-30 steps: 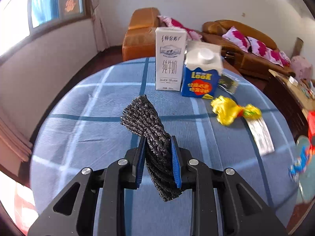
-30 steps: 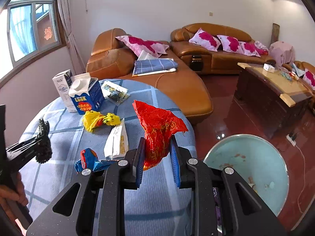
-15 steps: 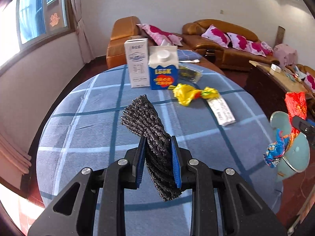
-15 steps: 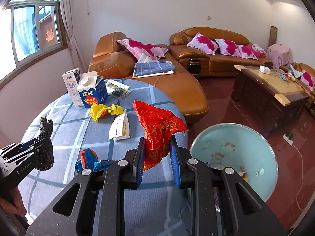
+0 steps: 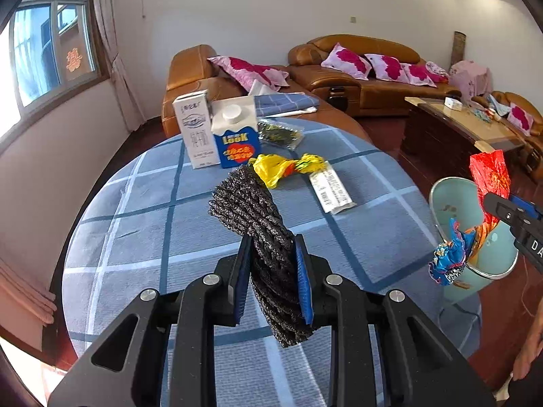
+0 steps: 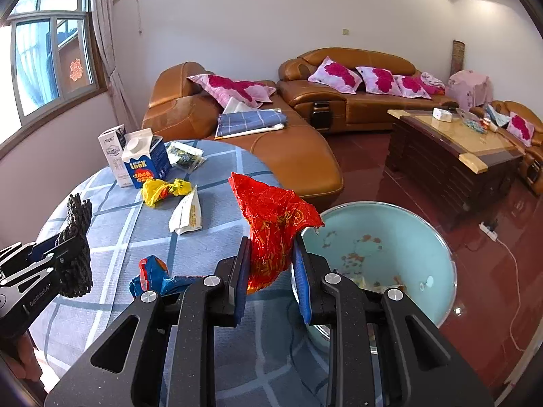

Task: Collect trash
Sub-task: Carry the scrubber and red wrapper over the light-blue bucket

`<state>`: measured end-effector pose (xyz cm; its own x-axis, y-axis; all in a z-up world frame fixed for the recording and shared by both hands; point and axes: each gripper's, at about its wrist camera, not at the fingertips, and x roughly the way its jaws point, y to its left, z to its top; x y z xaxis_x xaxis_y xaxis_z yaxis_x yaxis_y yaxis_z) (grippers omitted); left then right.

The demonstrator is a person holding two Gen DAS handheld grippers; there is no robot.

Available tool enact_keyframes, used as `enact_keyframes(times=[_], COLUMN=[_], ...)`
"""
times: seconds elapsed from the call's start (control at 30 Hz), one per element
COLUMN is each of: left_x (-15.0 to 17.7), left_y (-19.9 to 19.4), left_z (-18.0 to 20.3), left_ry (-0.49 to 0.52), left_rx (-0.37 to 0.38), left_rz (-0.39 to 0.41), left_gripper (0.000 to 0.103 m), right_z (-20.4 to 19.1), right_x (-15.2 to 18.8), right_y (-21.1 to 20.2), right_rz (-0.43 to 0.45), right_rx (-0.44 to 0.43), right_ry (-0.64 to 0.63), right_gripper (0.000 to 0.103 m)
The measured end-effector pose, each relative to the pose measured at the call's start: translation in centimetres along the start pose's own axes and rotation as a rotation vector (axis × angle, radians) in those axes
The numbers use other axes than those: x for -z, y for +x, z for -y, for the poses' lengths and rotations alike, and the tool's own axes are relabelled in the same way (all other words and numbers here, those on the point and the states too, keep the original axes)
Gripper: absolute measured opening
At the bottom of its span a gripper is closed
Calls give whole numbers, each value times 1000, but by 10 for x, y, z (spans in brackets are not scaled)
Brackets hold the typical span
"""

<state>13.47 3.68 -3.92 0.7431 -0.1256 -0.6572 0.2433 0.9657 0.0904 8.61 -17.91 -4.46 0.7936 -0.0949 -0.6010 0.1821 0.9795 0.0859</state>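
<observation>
My left gripper [image 5: 273,278] is shut on a black glittery wrapper [image 5: 258,224] and holds it above the blue checked table [image 5: 135,230]. My right gripper [image 6: 269,276] is shut on a red foil wrapper [image 6: 271,224] with a blue wrapper [image 6: 152,276] hanging below it, near the rim of the pale green bin [image 6: 380,254]. In the left wrist view the red wrapper [image 5: 490,176] and blue wrapper [image 5: 448,261] hang over the bin [image 5: 451,200]. On the table lie a yellow wrapper [image 5: 278,168] and a white packet [image 5: 331,190].
A white milk carton [image 5: 195,129], a blue LOOK carton [image 5: 236,135] and a clear bag [image 5: 278,134] stand at the table's far side. Brown sofas [image 6: 305,101] and a wooden coffee table [image 6: 451,149] lie beyond. The bin stands on the floor by the table's right edge.
Both grippers have swung right toward the bin. The bin is closer and larger in the right wrist view. Both grips are unchanged.
</observation>
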Motion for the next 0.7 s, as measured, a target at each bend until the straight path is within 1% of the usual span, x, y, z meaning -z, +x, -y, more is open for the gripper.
enact_keyframes(times=[0.33, 0.7], left_x=[-3, -7], left_y=[-7, 2], left_z=[25, 66], left_ry=[48, 115], left_rx=[47, 134], left_rz=[14, 12], left_gripper=[25, 25], right_z=[20, 50], right_x=[4, 9], right_y=[-2, -7], right_rz=[0, -1], right_rx=[38, 101], right_ry=[32, 59], right_gripper=[25, 25])
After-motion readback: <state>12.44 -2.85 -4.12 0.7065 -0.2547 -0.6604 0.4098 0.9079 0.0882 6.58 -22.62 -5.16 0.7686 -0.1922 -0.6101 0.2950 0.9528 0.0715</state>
